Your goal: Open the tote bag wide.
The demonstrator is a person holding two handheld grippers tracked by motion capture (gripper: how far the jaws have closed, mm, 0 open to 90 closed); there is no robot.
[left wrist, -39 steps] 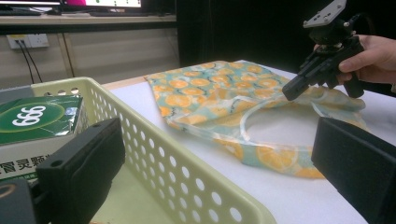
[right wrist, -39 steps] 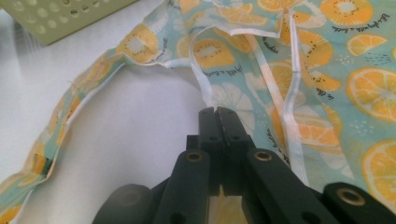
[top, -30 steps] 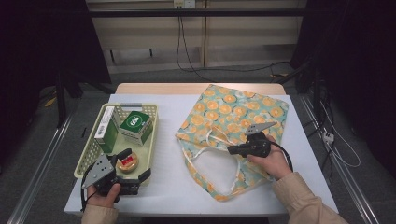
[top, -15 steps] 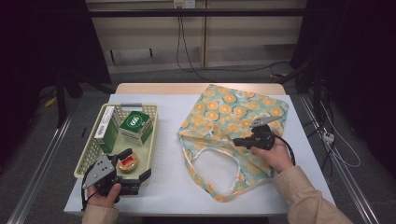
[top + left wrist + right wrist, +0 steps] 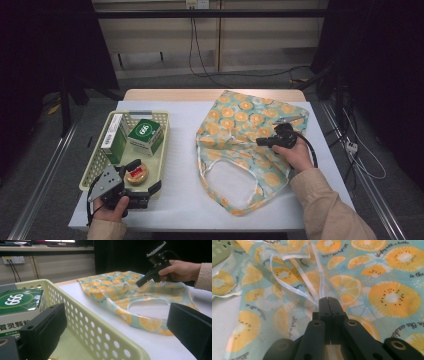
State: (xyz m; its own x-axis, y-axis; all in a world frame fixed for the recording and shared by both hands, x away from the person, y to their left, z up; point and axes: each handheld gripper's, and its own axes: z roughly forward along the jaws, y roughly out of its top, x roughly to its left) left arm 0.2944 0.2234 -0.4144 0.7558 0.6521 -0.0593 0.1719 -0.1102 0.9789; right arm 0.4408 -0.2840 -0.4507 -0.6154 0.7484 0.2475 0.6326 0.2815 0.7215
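Note:
An orange-slice print tote bag [image 5: 240, 120] lies flat on the white table, its handle loop [image 5: 225, 182] toward the near edge. My right gripper [image 5: 261, 142] rests on the bag's right half. In the right gripper view its jaws [image 5: 328, 300] are shut, and the bag's white-trimmed fabric [image 5: 307, 287] gathers in folds at their tips. My left gripper [image 5: 146, 175] stands open at the near right corner of the yellow-green basket [image 5: 95, 165]. In the left gripper view its jaws straddle the basket's perforated wall [image 5: 100, 322], touching nothing.
The basket holds a green box marked 666 [image 5: 145, 132], a tall green and white carton [image 5: 114, 137] and a small round red tin [image 5: 136, 174]. Bare white tabletop [image 5: 180, 165] lies between basket and bag. Dark floor and cables surround the table.
My right gripper has slid away from the person and slightly right across the bag, and the fabric near it has shifted with it. The left gripper has stayed put.

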